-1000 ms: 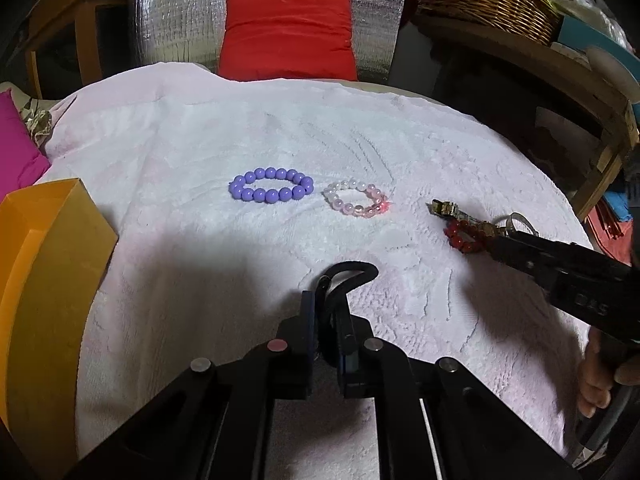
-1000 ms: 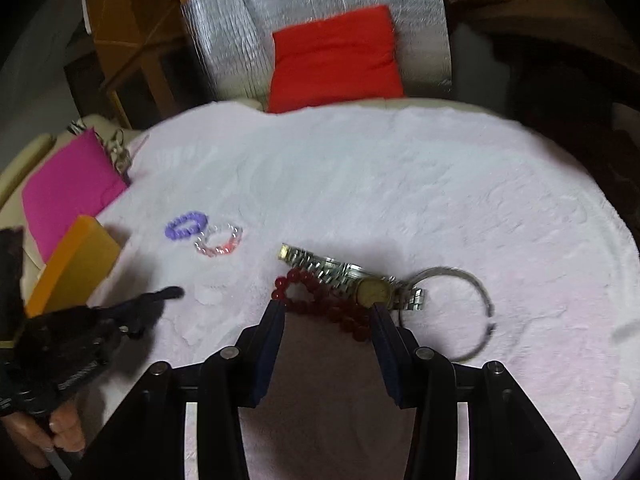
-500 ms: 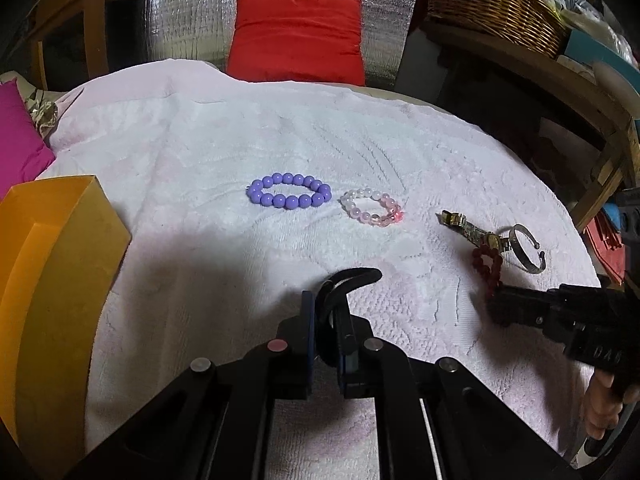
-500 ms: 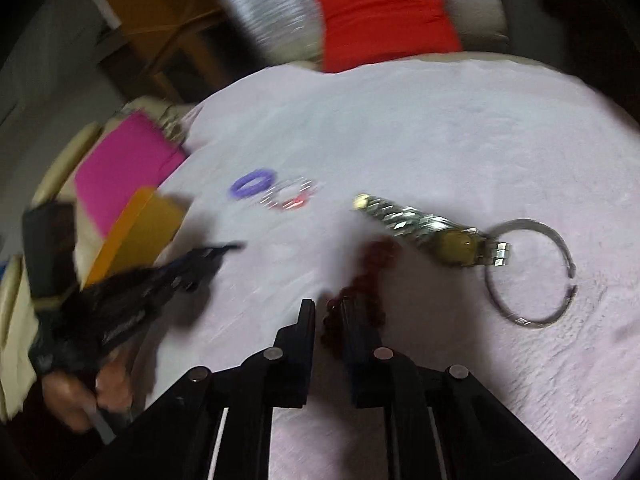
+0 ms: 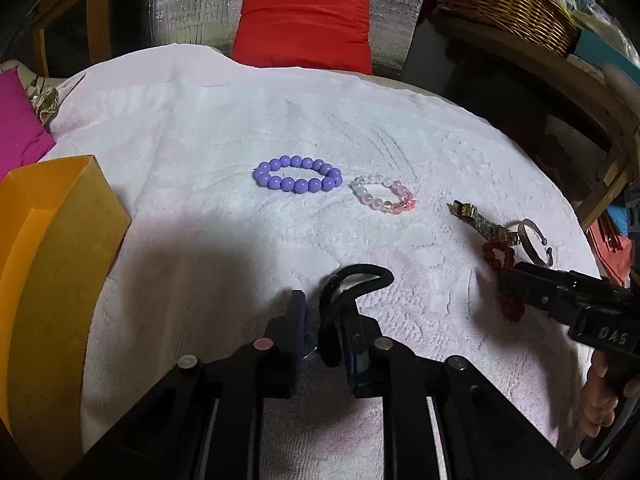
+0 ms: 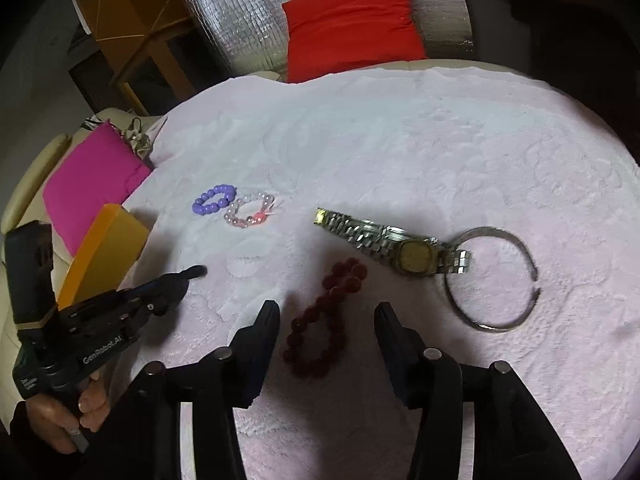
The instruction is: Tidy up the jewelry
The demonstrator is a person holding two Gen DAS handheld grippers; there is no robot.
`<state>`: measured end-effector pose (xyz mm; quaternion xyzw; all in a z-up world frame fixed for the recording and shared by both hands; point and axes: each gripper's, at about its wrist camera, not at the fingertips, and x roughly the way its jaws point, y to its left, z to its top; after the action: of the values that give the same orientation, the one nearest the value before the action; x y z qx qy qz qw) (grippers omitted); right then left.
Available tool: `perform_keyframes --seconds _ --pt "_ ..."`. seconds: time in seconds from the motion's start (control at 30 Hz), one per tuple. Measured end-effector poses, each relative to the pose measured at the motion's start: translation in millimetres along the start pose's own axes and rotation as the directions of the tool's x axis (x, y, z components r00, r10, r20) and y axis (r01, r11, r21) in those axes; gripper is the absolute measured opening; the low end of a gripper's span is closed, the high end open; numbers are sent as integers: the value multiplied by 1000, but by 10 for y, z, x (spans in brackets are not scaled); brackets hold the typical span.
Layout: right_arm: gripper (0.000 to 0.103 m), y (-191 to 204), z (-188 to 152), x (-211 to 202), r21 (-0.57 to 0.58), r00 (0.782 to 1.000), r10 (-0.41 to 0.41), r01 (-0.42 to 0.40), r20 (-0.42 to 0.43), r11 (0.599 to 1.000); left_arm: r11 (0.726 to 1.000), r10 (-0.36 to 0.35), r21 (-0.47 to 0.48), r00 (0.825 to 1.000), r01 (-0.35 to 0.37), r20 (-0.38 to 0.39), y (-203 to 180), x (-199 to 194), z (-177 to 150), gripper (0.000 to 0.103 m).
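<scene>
A black band [image 5: 360, 274] stands between the fingers of my left gripper [image 5: 325, 312], just above the pale pink cloth [image 5: 200, 120]. Its jaws are opening, and a gap shows beside the band. My right gripper [image 6: 328, 308] is low over the cloth with its jaws opening wide. A dark red bead bracelet [image 6: 344, 280] lies loose between its fingers, touched by neither pad. Just beyond it lie a metal watch [image 6: 412, 254] and a silver bangle [image 6: 492, 232]. A purple bead bracelet [image 5: 296, 187] and a pink one [image 5: 376, 204] sit side by side mid-cloth.
An orange box [image 5: 60, 240] stands open at the cloth's left edge, with a magenta cushion [image 6: 92, 184] behind it. A red cushion [image 5: 304, 28] leans on silver foil at the back. A wicker basket [image 5: 504, 4] sits on a wooden shelf at the right.
My right gripper shut on the red bracelet, drew it away from the watch, then opened and left it on the cloth. My left jaws have parted a little around the black band.
</scene>
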<state>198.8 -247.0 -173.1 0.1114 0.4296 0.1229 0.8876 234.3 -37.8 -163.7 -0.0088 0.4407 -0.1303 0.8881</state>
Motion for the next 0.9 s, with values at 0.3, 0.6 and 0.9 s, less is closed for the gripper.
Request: perform_keyframes --seconds 0.3,0.6,0.9 --pt "11 75 -23 -12 -45 997 -58 60 52 997 1000 -20 -16 1000 20 6 57 -30 -3 10" --pt "11 31 -114 -342 -45 996 -42 45 77 998 1000 -26 3 999 26 39 -15 -199 -51 9" --pt "11 -172 -354 -741 -34 994 -66 69 82 997 999 -40 36 997 38 60 -145 -421 -112 9"
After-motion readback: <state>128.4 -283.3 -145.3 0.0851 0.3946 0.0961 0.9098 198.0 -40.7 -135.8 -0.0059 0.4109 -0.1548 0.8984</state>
